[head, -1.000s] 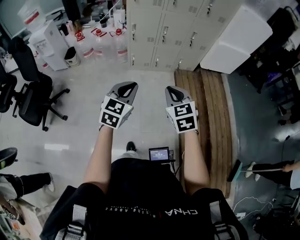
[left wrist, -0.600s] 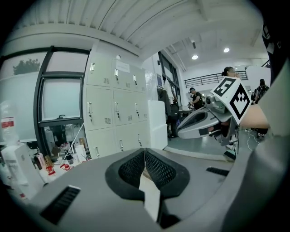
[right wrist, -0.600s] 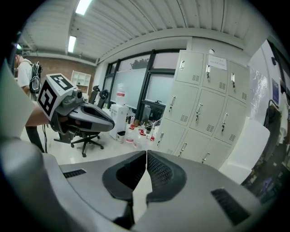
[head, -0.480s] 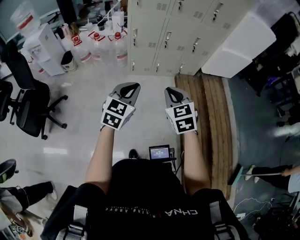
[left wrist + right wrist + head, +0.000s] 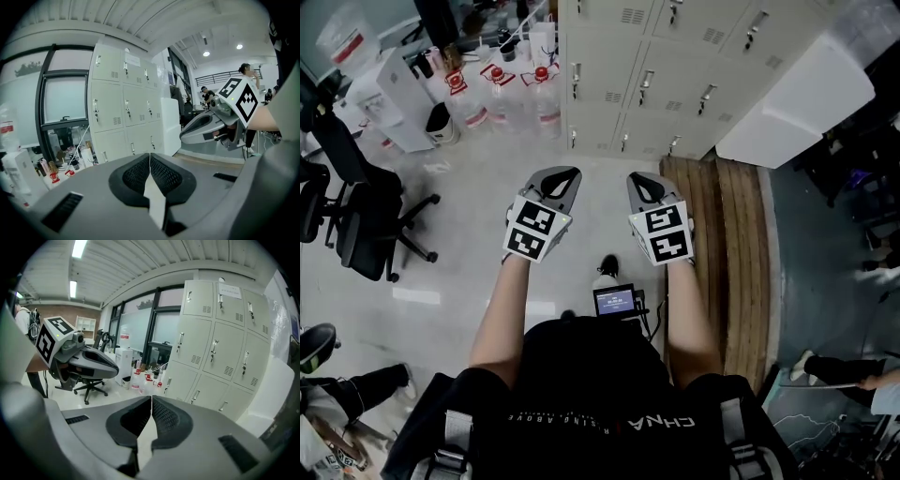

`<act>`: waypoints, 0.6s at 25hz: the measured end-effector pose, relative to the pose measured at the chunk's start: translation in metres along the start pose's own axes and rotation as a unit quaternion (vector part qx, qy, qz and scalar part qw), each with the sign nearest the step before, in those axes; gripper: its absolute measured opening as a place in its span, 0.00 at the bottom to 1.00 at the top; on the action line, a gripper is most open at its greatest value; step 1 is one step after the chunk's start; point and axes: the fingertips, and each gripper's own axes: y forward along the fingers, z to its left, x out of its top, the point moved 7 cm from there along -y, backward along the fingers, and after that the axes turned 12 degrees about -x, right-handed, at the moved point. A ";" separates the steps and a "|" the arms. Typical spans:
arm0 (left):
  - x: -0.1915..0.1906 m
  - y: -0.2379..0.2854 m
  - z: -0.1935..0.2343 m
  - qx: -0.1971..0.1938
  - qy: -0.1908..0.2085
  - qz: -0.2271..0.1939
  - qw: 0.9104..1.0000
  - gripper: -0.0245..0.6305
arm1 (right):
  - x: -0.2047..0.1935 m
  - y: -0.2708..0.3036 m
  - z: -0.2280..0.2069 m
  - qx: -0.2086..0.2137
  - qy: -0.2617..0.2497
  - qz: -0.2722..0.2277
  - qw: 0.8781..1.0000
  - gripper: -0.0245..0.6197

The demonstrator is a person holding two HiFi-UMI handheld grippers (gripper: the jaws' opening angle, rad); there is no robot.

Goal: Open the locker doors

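Chairs [image 5: 356,211] on castors stand at the far left of the floor [image 5: 478,187]. A white water dispenser [image 5: 394,94] and a row of red-capped water bottles [image 5: 502,94] are beyond them.

Next comes the left gripper [image 5: 560,173], held out level in front of the person [image 5: 591,394]. Its jaws are clenched together with nothing between them, their ribbed faces meeting in a thin line. The right gripper [image 5: 643,180] is just beside it, not touching, and is held the same way. Its jaws are also pressed together and empty.

Both point towards the lockers [image 5: 675,66], a pale bank ahead and slightly to the right, well apart from either gripper. Every door [image 5: 600,56] in view is closed, each with a small upright handle [image 5: 645,82].

A large white block [image 5: 797,103] stands against the lockers' right end. Wooden planks [image 5: 736,244] lie on the floor below it, to the right of the right gripper.
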 end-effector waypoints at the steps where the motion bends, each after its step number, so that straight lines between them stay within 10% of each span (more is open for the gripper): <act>1: 0.005 0.011 0.009 0.002 0.003 0.002 1.000 0.07 | 0.004 0.012 -0.010 0.002 0.001 -0.003 1.000 0.09; 15: 0.075 0.146 0.120 0.069 0.005 0.015 0.997 0.07 | 0.046 0.161 -0.145 0.044 -0.006 -0.030 0.999 0.09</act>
